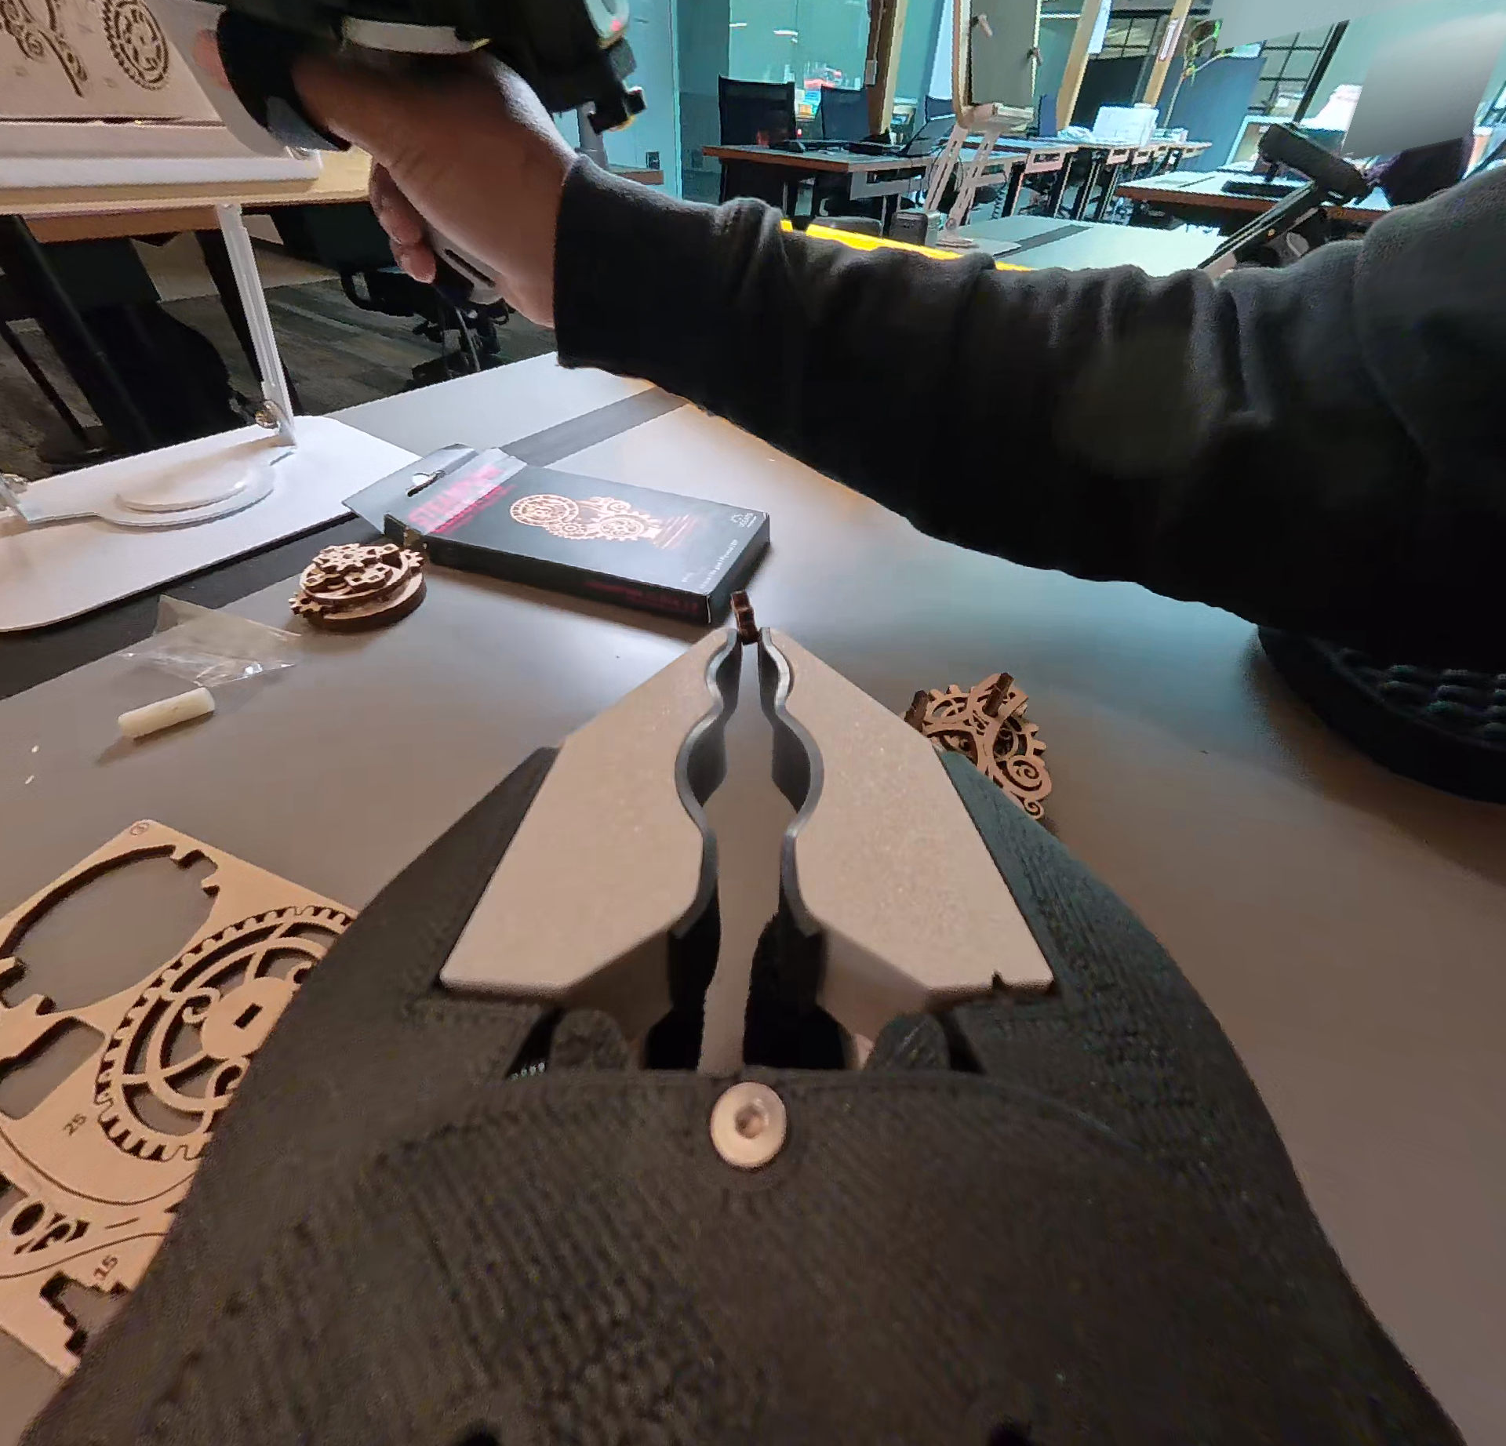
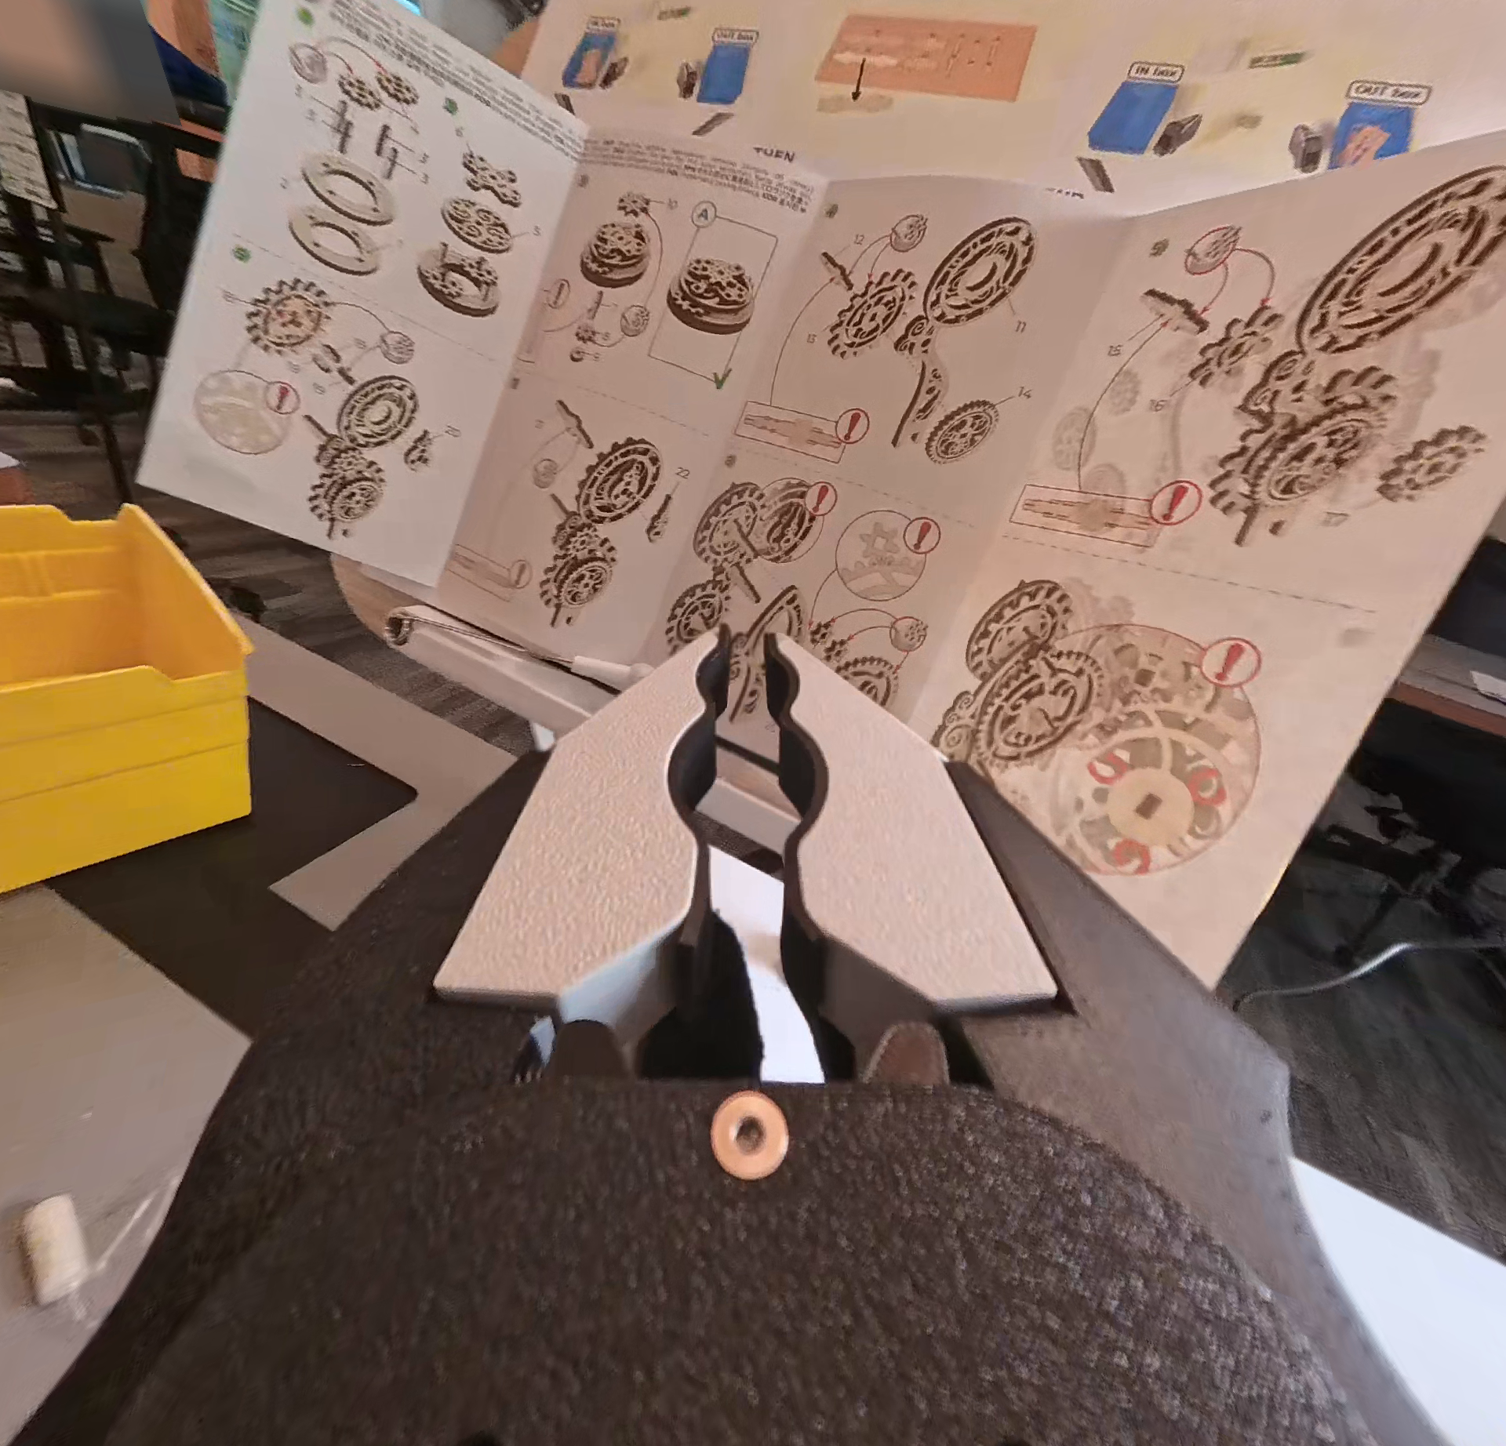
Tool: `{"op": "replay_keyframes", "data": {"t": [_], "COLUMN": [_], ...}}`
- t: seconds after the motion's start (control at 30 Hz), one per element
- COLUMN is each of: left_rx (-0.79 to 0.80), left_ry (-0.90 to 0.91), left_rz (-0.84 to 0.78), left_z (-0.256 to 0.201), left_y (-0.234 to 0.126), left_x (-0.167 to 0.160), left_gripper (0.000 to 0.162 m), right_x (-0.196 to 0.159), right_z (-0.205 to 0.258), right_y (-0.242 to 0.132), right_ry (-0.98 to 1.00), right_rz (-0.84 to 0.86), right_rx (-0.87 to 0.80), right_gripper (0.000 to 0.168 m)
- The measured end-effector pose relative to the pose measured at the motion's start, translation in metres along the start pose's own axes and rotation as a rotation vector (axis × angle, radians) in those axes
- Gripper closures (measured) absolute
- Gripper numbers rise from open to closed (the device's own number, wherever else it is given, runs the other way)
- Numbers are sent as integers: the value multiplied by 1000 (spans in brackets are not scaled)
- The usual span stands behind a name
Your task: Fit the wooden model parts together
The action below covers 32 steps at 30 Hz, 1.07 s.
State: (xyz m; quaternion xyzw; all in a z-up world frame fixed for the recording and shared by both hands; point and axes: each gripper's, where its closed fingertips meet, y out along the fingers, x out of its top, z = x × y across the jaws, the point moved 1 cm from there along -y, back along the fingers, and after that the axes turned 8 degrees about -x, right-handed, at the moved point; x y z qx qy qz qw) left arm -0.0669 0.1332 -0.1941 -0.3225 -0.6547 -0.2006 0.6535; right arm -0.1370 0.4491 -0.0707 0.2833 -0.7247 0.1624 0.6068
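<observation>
Left wrist view looks along the left gripper (image 1: 743, 634), whose jaws pinch a small dark wooden piece (image 1: 742, 615) at the very tips, above the grey table (image 1: 505, 722). At two o'clock of the tips a pale wooden gear assembly (image 1: 982, 735) lies flat, partly hidden by the gripper body. At ten o'clock sits a darker round gear assembly (image 1: 360, 575), just beside a black box (image 1: 587, 539). A plywood sheet (image 1: 122, 1024) with cut gear outlines lies at eight o'clock, and a small white cylinder (image 1: 167, 712) at nine. At eleven o'clock a hand (image 1: 456, 177) in a dark sleeve holds the other tool up high. Right wrist view shows the right gripper (image 2: 743, 657) with jaws slightly apart and empty, facing an open instruction booklet (image 2: 815, 397); a yellow bin (image 2: 114, 690) stands at nine o'clock
</observation>
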Motion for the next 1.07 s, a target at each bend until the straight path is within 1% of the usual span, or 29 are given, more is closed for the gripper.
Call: {"op": "replay_keyframes", "data": {"t": [0.13, 0.27, 0.43, 0.7, 0.87, 1.07], "left_rx": [-12, -15, -22, -20, -24, -26], "left_ry": [15, 37, 20, 13, 12, 10], "left_rz": [12, 19, 22, 27, 31, 37], "left_z": [-3, -6, -6, -4, -4, -5], "left_y": [2, 3, 3, 3, 4, 5], "left_x": [-2, -2, -4, -5, -6, -8], "left_gripper": [160, 160, 160, 160, 160, 160], "right_x": [-8, -12, -16, -17, -23, -23], "right_z": [-9, -16, -21, -18, -16, -20], "right_y": [11, 10, 7, 7, 3, 1], "right_ry": [-44, -54, -53, -61, -61, -32], "right_rz": [31, 35, 37, 36, 41, 27], "right_rx": [-9, -11, -15, -7, 2, -5], "right_gripper": [168, 168, 168, 168, 168, 168]}}
